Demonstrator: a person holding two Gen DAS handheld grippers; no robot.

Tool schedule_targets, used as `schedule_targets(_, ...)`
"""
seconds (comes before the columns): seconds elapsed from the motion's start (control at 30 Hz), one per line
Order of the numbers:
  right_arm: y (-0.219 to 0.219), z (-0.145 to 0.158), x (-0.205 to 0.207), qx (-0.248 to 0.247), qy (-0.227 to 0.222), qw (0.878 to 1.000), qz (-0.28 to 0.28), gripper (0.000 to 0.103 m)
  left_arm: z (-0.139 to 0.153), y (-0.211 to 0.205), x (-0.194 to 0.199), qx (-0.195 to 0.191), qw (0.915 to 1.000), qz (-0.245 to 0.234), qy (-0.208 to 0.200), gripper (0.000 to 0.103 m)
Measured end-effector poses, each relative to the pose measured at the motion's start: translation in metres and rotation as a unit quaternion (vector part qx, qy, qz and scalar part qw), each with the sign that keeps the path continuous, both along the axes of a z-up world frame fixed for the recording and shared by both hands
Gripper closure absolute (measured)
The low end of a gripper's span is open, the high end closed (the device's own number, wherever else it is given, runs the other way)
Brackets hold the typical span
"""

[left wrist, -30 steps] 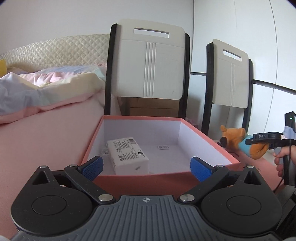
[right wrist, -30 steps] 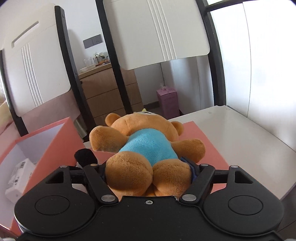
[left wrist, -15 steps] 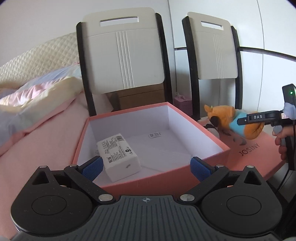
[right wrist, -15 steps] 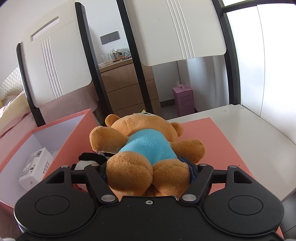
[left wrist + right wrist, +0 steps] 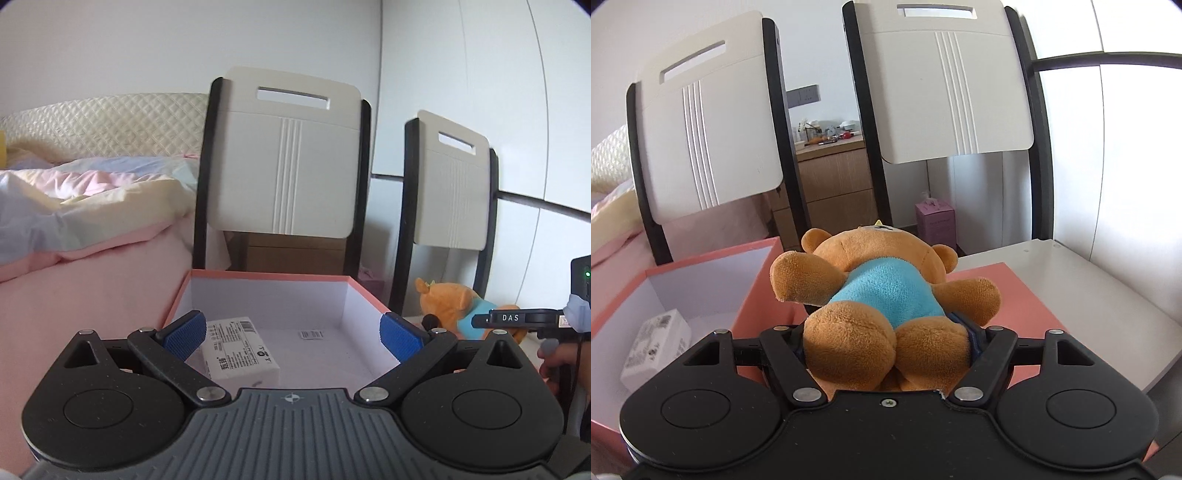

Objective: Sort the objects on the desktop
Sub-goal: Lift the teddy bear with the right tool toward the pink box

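Two grippers in play. Right gripper [image 5: 886, 343] is clamped on the plush bear [image 5: 882, 302] at its hips, legs bulging toward the camera, head pointing away at 12 o'clock; a low hold like this likely keeps the bulky head and arms clear for the drop. The bear looks lifted off the pink lid [image 5: 1008, 295], with the open pink box [image 5: 753, 291] at its 9 o'clock. I judge it is bound for that box.

Left gripper [image 5: 291, 334] hangs with its blue ribbed pads spread wide and nothing between them, facing into the same box, probably waiting its turn or ready to steady the wall.

Box: rigid card, salmon outside, matt white inside, square corners. A small white carton [image 5: 240, 349] with printed labels lies flat on its floor at 7 o'clock (already sorted, I take it). Bear: short orange-brown pile, turquoise fleece shirt, soft and compressible, so the squeeze sinks in.
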State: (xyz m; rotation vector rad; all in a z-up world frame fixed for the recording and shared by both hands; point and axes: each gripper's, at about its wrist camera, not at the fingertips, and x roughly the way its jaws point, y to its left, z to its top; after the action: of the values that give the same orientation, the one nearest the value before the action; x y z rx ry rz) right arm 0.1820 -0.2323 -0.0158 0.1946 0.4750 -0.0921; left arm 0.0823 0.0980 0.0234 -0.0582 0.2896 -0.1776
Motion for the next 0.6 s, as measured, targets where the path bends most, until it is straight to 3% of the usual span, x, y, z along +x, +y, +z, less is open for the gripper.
schedule_targets(0.17, 0.01, 0.007, -0.006, -0.035, -0.003, 0.999, -0.004, 0.032, -0.003, 0.003, 0.01, -0.016, 0.9995, 0.006, 0.029, 0.002)
schedule_targets(0.4, 0.003, 0.017, -0.031, -0.02, -0.008, 1.0, -0.005, 0.032, -0.016, 0.01, 0.028, -0.023, 0.9984, 0.006, 0.052, 0.002)
schedule_targets(0.5, 0.005, 0.03, -0.042, -0.029, -0.02, 0.999, 0.001, 0.032, -0.02, 0.014, 0.035, -0.034, 0.9961, 0.018, 0.079, 0.002)
schedule_targets(0.6, 0.012, 0.048, -0.049, -0.042, -0.032, 0.999, 0.007, 0.032, -0.019, 0.015, 0.031, -0.017, 0.9976, 0.03, 0.06, 0.002)
